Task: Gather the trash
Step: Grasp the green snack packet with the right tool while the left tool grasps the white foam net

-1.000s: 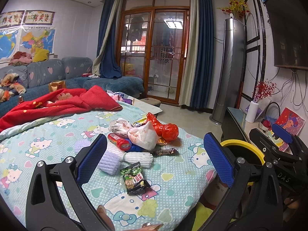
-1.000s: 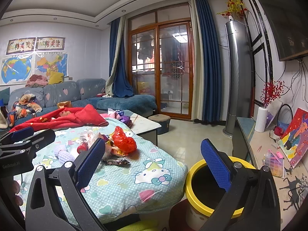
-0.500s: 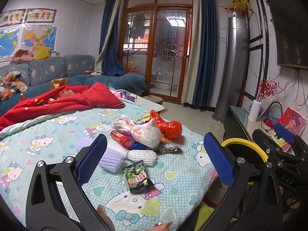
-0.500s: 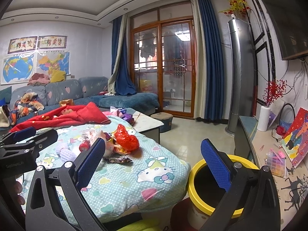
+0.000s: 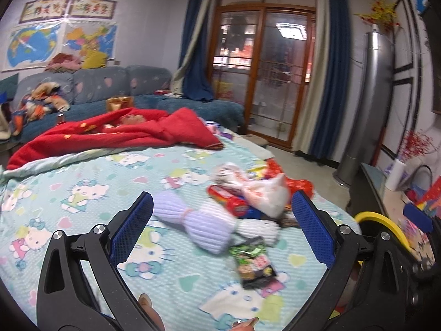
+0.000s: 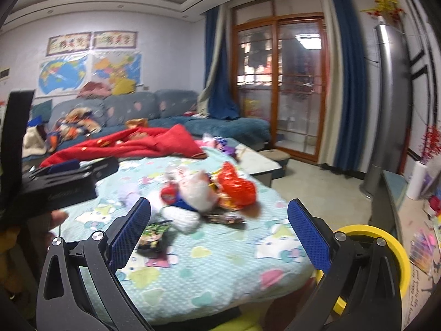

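Observation:
A pile of trash lies on the Hello Kitty blanket (image 5: 82,193): a white plastic bag (image 5: 264,193), a red can (image 5: 228,201), a red bag (image 6: 237,184), purple and white foam nets (image 5: 204,220) and a green snack wrapper (image 5: 253,262). The wrapper also shows in the right wrist view (image 6: 154,234). My left gripper (image 5: 220,229) is open and empty, above the foam nets. My right gripper (image 6: 220,231) is open and empty, short of the pile. A yellow-rimmed bin (image 6: 386,242) stands at the blanket's right edge.
A red blanket (image 5: 124,135) lies at the far side, before a blue sofa (image 5: 110,88). A low cabinet (image 6: 413,220) with a white vase runs along the right wall. The left gripper's body (image 6: 60,184) shows at the left of the right wrist view.
Both grippers have swung left and moved closer over the blanket. The trash pile now sits nearer and more to the right in the left view. Both stay open.

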Motion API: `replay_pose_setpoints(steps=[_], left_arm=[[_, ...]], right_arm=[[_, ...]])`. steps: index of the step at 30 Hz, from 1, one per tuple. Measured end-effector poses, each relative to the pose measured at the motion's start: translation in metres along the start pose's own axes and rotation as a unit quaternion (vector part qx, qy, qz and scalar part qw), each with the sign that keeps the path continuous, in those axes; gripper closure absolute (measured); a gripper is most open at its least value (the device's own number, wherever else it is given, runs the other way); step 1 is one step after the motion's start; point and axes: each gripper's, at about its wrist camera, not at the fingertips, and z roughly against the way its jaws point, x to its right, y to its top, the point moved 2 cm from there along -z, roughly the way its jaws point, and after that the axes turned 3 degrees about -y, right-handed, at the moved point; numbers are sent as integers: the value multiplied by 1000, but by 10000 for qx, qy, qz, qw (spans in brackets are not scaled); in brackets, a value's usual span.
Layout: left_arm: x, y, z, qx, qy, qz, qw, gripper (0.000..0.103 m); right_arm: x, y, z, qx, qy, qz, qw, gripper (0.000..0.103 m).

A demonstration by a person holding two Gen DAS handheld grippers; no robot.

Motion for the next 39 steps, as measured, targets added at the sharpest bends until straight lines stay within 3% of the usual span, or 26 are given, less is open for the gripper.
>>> replay_pose_setpoints(steps=[6, 16, 23, 29, 30, 37, 39], left_arm=[[-31, 1, -22, -205, 289, 235, 9991, 11], [-68, -7, -81, -1034, 446, 415, 9928, 11], [-77, -16, -121, -1542, 231, 742, 9850, 11], [-74, -32, -139, -1874, 161, 1013, 9769, 11], [-74, -34, -140, -1908, 134, 1035, 9761, 12], [-68, -49, -136, -2026, -193, 1276, 9707, 35], [-67, -49, -134, -2031, -327, 1348, 9693, 46]], right_arm=[[-32, -1, -22, -333, 458, 276, 9980, 6], [-59, -15, -70, -1109, 971, 501, 9878, 8], [-71, -31, -106, -1786, 1084, 404, 9771, 24], [-76, -48, -122, -2243, 1374, 285, 9644, 54], [-77, -51, -122, -2310, 1418, 270, 9622, 61], [-75, -53, -106, -2213, 1612, 265, 9614, 68], [-75, -51, -103, -2162, 1637, 311, 9620, 70]])
